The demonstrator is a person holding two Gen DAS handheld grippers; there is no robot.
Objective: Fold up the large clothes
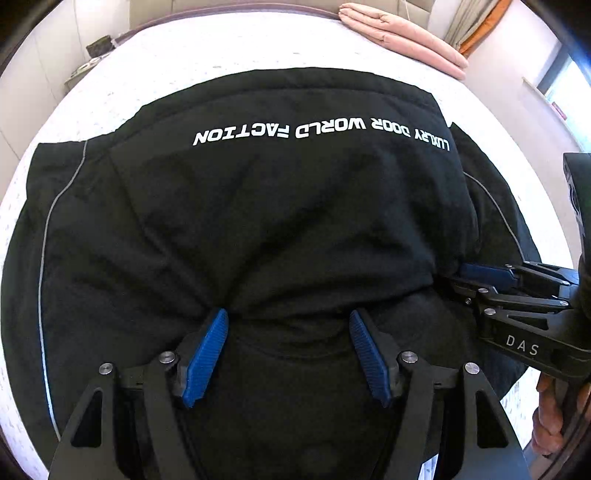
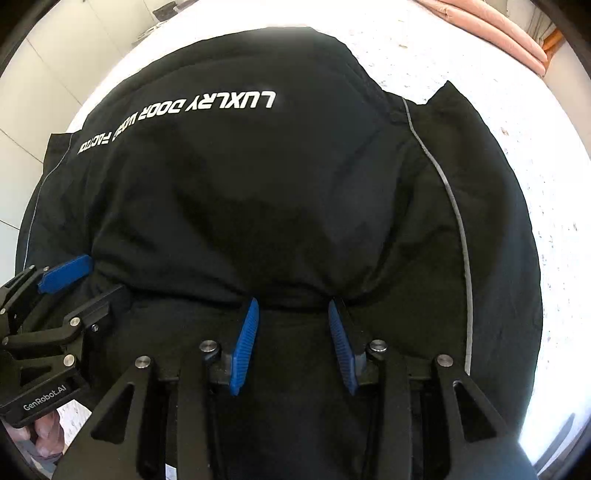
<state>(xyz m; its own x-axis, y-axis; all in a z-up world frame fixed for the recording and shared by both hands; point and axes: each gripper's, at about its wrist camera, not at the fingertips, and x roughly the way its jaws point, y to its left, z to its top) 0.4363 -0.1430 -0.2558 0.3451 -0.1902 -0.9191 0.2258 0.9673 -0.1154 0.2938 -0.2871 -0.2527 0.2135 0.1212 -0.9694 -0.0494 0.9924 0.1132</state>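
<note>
A large black garment [image 1: 280, 206] with white lettering and grey piping lies on the white bed [image 1: 229, 48]; its far part is folded over toward me, the fold edge right at my fingertips. It also fills the right wrist view [image 2: 266, 192]. My left gripper [image 1: 288, 317] is open, blue pads spread at the fold edge, holding nothing. My right gripper [image 2: 293, 306] is open at the same edge. Each gripper shows in the other's view: the right one [image 1: 517, 291], the left one [image 2: 62, 291].
A folded pink blanket [image 1: 402, 37] lies at the bed's far right corner, also in the right wrist view [image 2: 491, 29]. A curtain and a window [image 1: 569, 85] are at the right. Small items sit on a stand [image 1: 92, 55] at the far left.
</note>
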